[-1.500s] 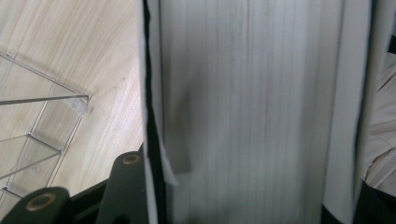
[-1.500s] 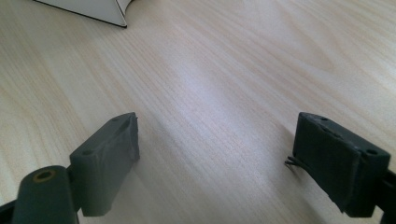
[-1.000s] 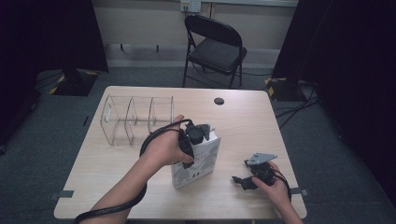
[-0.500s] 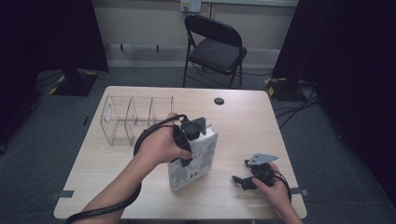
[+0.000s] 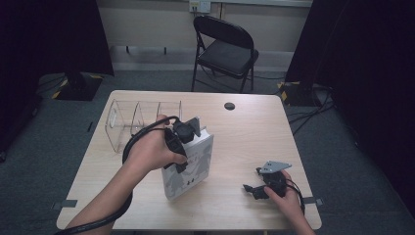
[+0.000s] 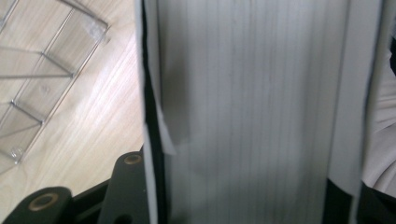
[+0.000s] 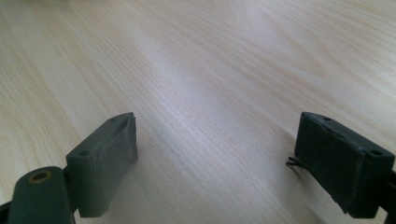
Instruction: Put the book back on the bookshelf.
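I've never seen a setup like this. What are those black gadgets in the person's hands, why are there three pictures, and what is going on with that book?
There is no machine here: a person holds a hand-held claw in each hand, and each carries a small camera. The high view looks down on the wooden table from above. The other two pictures look along each claw's own two black jaws.

The left claw is shut on a white book, holding it up on its edge. In the left gripper view you see the book's page edges up close. Beside it stands a clear plastic divider rack.

The right claw rests near the table's front edge, jaws open with nothing between them. A small black disc lies farther back.
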The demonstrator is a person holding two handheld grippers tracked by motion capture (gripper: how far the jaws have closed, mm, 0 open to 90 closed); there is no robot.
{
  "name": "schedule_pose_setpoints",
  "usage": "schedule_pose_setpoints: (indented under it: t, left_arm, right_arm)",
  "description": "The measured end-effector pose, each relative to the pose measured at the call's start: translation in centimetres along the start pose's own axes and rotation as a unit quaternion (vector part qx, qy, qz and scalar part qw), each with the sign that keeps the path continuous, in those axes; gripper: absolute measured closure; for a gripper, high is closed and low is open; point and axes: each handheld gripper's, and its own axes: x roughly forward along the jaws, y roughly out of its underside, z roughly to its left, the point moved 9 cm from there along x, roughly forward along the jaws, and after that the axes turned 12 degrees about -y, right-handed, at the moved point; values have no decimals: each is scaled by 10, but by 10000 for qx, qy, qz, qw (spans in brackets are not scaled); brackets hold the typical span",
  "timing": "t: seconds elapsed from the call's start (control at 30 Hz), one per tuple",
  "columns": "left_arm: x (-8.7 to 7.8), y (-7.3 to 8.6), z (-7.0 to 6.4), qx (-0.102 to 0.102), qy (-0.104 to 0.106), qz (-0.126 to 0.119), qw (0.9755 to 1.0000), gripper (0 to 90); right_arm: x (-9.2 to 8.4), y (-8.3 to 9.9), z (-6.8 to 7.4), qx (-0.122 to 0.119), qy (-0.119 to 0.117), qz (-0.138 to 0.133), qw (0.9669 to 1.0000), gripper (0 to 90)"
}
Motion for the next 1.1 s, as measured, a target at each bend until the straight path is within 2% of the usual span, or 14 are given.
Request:
schedule_pose_setpoints:
  t: [0.2, 0.4, 0.6, 0.63, 0.83, 0.87, 1.1]
  left_arm:
    - [0, 11, 10, -161, 19, 54, 9999, 529]
    - [2, 20, 20, -280, -99, 98, 9995, 529]
    - [2, 27, 28, -387, -63, 105, 9992, 528]
    - [3, 27, 29, -470, -44, 79, 9989, 528]
    - [5, 32, 35, -545, -21, 88, 9985, 529]
    - [5, 34, 35, -651, -60, 98, 9978, 529]
    - [4, 41, 41, -692, -60, 94, 9975, 529]
  right_arm:
    - [0, 0, 0, 1, 0, -1, 10000, 121]
    - [0, 0, 0, 1, 0, -1, 10000, 121]
    - [0, 0, 0, 2, 6, -10, 10000, 122]
    - [0, 0, 0, 1, 8, -8, 10000, 121]
    - [0, 0, 0, 9, 6, -8, 10000, 122]
    - [0, 0, 0, 10, 5, -9, 10000, 121]
    - [0, 0, 0, 5, 8, -10, 10000, 121]
